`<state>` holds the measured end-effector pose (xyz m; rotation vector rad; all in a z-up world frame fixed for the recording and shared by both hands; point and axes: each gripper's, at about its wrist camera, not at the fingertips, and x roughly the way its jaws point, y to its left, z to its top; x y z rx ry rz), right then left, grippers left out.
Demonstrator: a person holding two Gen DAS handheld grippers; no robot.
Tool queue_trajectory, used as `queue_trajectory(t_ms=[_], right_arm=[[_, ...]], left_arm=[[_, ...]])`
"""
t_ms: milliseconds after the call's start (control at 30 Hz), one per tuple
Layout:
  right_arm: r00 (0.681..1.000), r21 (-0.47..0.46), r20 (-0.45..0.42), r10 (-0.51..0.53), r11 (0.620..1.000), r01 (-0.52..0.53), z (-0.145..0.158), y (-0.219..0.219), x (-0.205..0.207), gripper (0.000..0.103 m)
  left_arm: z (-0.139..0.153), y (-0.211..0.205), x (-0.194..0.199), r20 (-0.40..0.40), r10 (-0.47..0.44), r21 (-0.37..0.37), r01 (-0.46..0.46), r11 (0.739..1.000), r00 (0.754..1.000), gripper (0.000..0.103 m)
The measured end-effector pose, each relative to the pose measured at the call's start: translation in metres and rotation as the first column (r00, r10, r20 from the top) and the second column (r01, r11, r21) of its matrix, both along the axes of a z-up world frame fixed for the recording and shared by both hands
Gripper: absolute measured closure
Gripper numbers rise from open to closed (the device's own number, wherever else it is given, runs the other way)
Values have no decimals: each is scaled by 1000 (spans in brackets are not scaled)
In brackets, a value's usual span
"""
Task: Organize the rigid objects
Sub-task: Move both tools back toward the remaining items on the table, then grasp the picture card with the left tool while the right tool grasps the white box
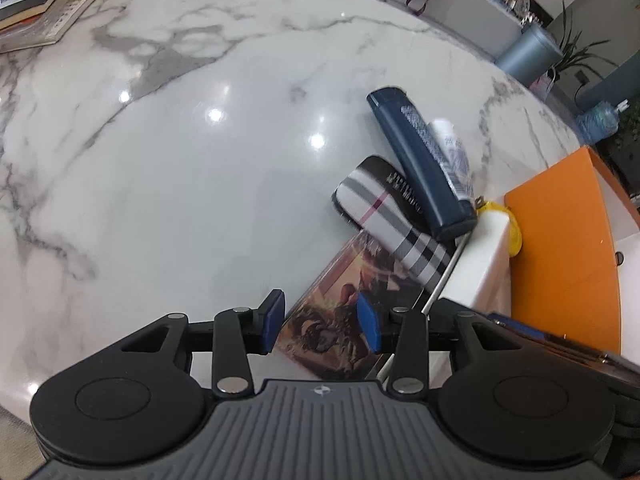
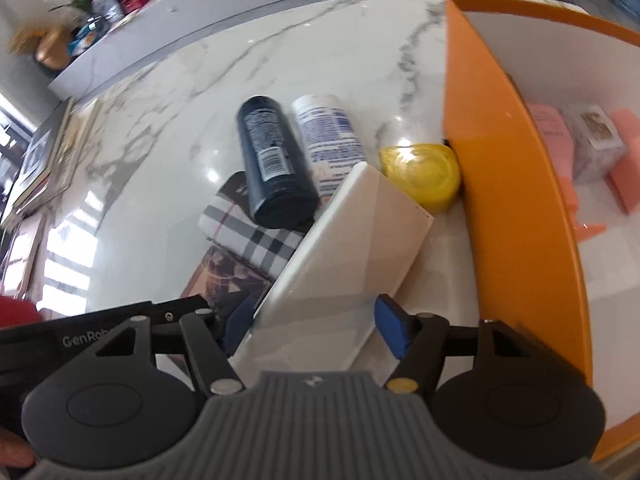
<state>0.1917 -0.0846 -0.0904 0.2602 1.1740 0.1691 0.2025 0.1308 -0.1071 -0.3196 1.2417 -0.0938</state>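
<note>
My right gripper (image 2: 314, 330) astride white flat box (image 2: 344, 248), jaws apart, pads not visibly pressing. Left gripper (image 1: 320, 326) parted over picture-cover case (image 1: 340, 312), nothing held. Step: picking pile. Next: squeeze, lift, carry to orange bin (image 2: 516, 208) beyond.

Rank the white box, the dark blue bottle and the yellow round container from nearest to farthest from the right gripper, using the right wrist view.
1. White box: lies between the fingers of the right gripper.
2. Yellow round container: ahead and to the right, against the orange bin.
3. Dark blue bottle: ahead and to the left; too close to the yellow one to rank firmly.
</note>
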Motion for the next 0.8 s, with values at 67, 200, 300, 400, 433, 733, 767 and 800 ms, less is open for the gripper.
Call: queue_trajectory(t_ms=[67, 200, 300, 400, 433, 733, 767, 800], right_arm=[[999, -1, 15, 34, 999, -34, 1, 2, -1, 44], [999, 21, 7, 48, 999, -48, 2, -1, -3, 47], [999, 51, -35, 2, 999, 0, -1, -10, -3, 46], [996, 77, -68, -52, 995, 57, -1, -18, -6, 45], [994, 81, -77, -75, 993, 81, -2, -21, -7, 44], [940, 200, -175, -293, 924, 326, -16, -46, -22, 29], [938, 206, -178, -299, 920, 332, -17, -45, -21, 29], [935, 208, -179, -305, 917, 339, -18, -45, -22, 29]], left_arm=[[0, 1, -1, -23, -8, 2, 8, 1000, 1000, 53], [3, -5, -5, -20, -37, 35, 37, 999, 999, 53], [7, -19, -8, 15, -104, 99, 102, 990, 994, 54], [6, -26, -6, 30, -141, 110, 137, 985, 990, 51], [6, -27, -4, 29, -148, 109, 144, 983, 988, 48], [5, -30, 0, 37, -222, 60, 220, 974, 974, 18], [5, -33, -1, 36, -257, 48, 256, 966, 966, 15], [6, -38, -2, 37, -288, 66, 286, 956, 957, 15]])
